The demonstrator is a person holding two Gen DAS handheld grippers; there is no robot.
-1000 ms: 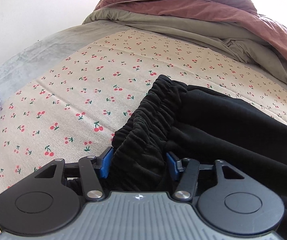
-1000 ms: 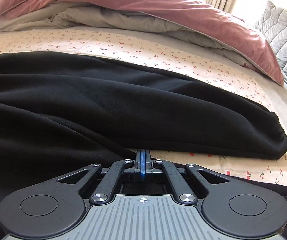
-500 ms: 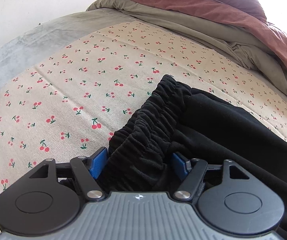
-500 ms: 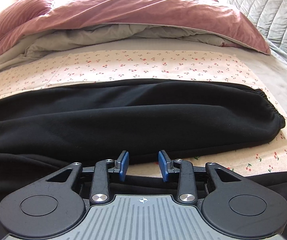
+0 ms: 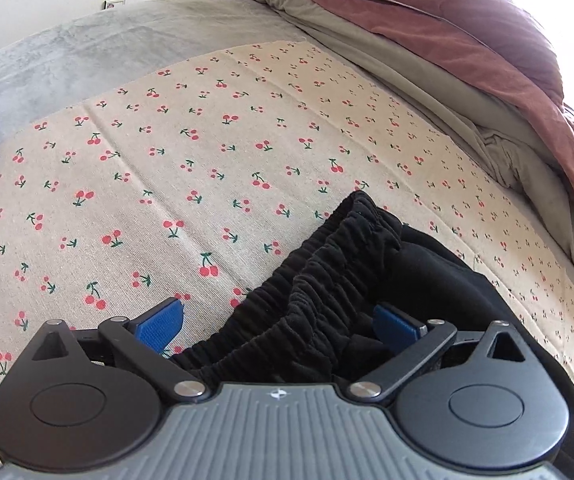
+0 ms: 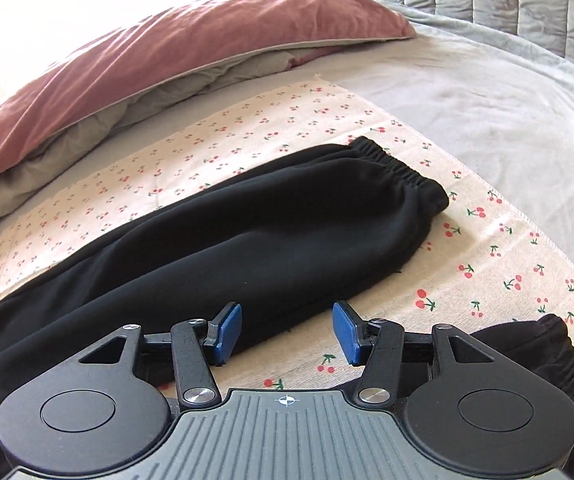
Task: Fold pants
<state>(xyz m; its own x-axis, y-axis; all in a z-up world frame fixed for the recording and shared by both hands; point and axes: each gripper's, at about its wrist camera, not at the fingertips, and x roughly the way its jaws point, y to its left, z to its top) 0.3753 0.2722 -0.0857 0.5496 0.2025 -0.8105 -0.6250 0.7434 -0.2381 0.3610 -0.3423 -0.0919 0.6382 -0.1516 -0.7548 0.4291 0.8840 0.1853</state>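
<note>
Pants [image 6: 271, 232] lie inside cherry cloth [image 6: 487, 264] edges.

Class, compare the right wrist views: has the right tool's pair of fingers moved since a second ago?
Yes. The right tool went from shut to wide open, and its view swung toward the pant leg's cuff on the cherry cloth.

The pants [image 6: 271, 236] are a soft, matt black knit, kinda fleecy, with a tightly gathered ribbed elastic waistband [image 5: 327, 276] and puckered cuff [image 6: 403, 168]. Under them the cherry-print cloth [image 5: 167, 184] looks like a coarse plain weave, matt, with faint fold creases. The pink duvet [image 6: 191, 40] has a velvety, slightly crinkled nap. The grey bed sheet [image 6: 499, 96] reads smooth. Left tongs [image 5: 279, 324] and right tongs [image 6: 287, 332]: matt black plastic, blue textured pads [image 6: 345, 328], shiny metal rivets.
</note>
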